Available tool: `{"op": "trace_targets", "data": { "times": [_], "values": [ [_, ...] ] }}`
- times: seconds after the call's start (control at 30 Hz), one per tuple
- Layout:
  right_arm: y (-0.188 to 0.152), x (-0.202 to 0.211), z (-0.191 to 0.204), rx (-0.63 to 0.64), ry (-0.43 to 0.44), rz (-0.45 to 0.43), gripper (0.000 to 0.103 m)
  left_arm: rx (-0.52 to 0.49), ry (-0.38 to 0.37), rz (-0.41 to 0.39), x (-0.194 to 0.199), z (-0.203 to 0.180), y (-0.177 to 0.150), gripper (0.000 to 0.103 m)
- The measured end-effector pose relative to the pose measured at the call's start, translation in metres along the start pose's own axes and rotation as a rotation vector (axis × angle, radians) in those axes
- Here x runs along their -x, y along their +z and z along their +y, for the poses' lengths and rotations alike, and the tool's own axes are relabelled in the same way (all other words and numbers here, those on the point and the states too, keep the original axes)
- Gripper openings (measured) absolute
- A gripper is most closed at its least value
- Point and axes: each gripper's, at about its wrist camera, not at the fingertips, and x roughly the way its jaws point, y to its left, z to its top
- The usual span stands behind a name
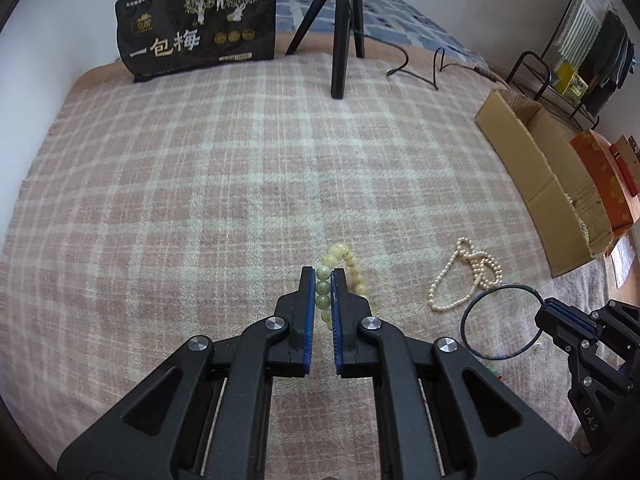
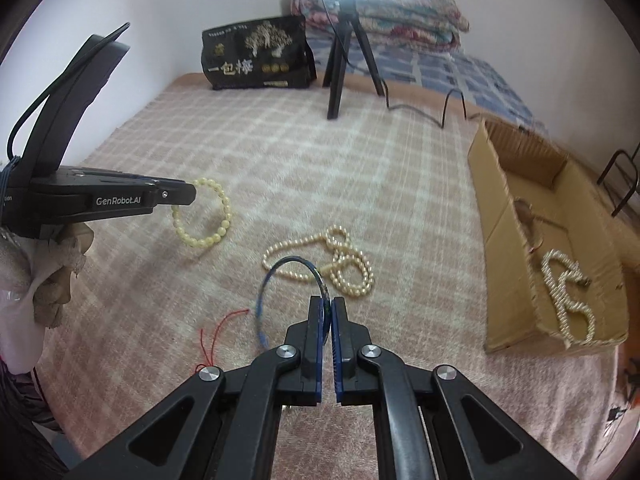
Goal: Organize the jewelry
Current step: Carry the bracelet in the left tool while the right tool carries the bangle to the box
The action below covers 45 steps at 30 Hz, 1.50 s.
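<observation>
My left gripper (image 1: 323, 276) is shut on a pale yellow bead bracelet (image 1: 345, 261), which hangs as a ring from its tip in the right wrist view (image 2: 216, 232). My right gripper (image 2: 327, 304) is shut on a thin dark blue bangle (image 2: 276, 270), also seen in the left wrist view (image 1: 472, 308). A white pearl necklace (image 2: 340, 268) lies on the plaid blanket between them. A cardboard box (image 2: 500, 216) at the right holds another pearl strand (image 2: 568, 300).
A black snack bag (image 1: 200, 28) and a black tripod (image 1: 340, 32) stand at the far edge of the bed, with a black cable (image 1: 420, 68) beside them. A red thread (image 2: 216, 332) lies near my right gripper. An orange box (image 1: 604, 176) sits beyond the cardboard box.
</observation>
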Motion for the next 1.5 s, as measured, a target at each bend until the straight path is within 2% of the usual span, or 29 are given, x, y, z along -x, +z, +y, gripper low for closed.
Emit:
{"op": "trace_targets", "data": {
  "times": [0.4,0.8,1.13,1.5],
  "values": [
    [0.009,0.036,-0.005,0.009,-0.049,-0.106,0.001,-0.002,-0.032,-0.069,0.024,-0.009,0.011,0.005],
    [0.016,0.070,-0.028,-0.019,-0.096,-0.186,0.001,0.023,-0.075,-0.119,0.045,-0.010,0.025,0.005],
    [0.018,0.093,-0.066,-0.085,-0.153,-0.230,0.001,0.003,-0.099,-0.141,0.051,-0.026,0.031,0.005],
    [0.010,0.103,-0.111,-0.168,-0.220,-0.232,0.001,-0.030,-0.127,-0.163,0.049,-0.056,0.048,0.005]
  ]
}}
